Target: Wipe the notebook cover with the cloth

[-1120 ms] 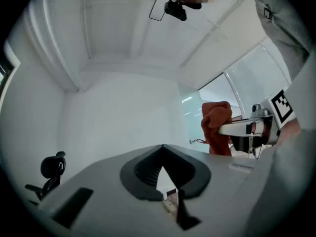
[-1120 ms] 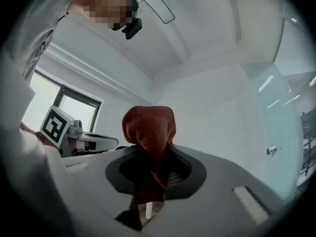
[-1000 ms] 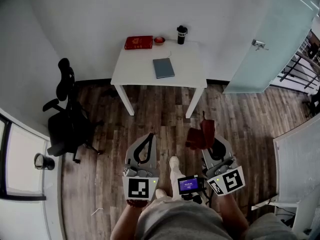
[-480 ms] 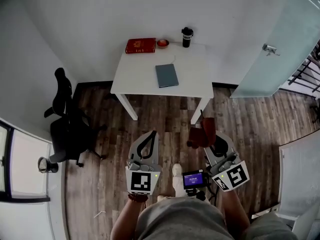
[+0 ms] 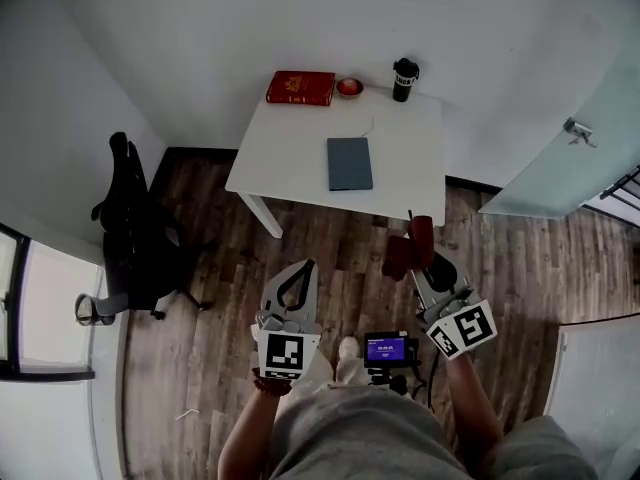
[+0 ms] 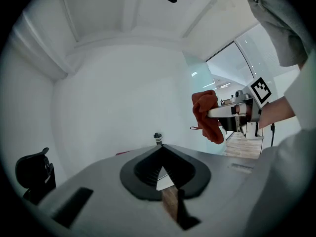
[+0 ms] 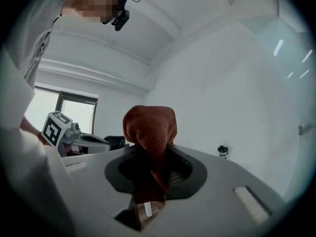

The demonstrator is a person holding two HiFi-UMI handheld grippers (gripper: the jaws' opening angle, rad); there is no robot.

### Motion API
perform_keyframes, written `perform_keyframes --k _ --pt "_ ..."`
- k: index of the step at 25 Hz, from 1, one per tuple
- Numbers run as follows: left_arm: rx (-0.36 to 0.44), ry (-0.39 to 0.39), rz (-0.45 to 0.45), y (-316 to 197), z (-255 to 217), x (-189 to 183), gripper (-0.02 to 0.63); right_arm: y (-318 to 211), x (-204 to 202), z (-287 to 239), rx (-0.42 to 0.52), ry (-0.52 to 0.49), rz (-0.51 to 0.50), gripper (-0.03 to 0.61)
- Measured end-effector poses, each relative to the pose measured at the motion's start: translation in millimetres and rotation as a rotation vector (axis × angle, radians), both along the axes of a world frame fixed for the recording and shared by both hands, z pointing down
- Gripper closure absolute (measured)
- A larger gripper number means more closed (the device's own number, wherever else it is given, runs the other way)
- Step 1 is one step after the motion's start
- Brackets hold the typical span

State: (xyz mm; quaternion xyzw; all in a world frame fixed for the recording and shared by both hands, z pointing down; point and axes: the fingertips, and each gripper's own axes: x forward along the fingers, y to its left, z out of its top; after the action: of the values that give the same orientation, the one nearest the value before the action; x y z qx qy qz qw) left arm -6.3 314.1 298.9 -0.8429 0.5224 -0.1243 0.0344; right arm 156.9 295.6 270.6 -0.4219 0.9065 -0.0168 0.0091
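Right hand-held gripper (image 5: 418, 264) is clamping the red cloth (image 5: 408, 248); left hand-held gripper (image 5: 298, 270) is hanging closed, empty. Loosely pinched, the cloth could slip out before reaching the notebook (image 5: 349, 163).

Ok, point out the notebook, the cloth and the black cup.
notebook (image 5: 349, 163), head view, middle of its cover.
cloth (image 7: 149, 127), right gripper view, bunched upper part.
black cup (image 5: 404, 84), head view, its body.

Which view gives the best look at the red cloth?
The right gripper view: the cloth fills the centre, pinched in the right gripper. The left gripper view shows it from the side, hanging off that gripper; the head view shows it small, above the floor.
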Motion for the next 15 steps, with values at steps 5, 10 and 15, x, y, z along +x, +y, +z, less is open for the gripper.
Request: perform_keyframes --k 5,10,15 --pt "-0.066 -0.011 -0.010 -49 36 -6 0.611 -60 -6 22 -0.056 0.043 -0.035 0.482" --pt "-0.091 -0.019 0.045 -111 77 -19 0.611 -133 -19 47 -0.086 0.097 -0.013 0.482" --pt "-0.144 -0.012 0.103 -179 124 -25 0.611 -204 -30 63 -0.146 0.167 0.024 0.482"
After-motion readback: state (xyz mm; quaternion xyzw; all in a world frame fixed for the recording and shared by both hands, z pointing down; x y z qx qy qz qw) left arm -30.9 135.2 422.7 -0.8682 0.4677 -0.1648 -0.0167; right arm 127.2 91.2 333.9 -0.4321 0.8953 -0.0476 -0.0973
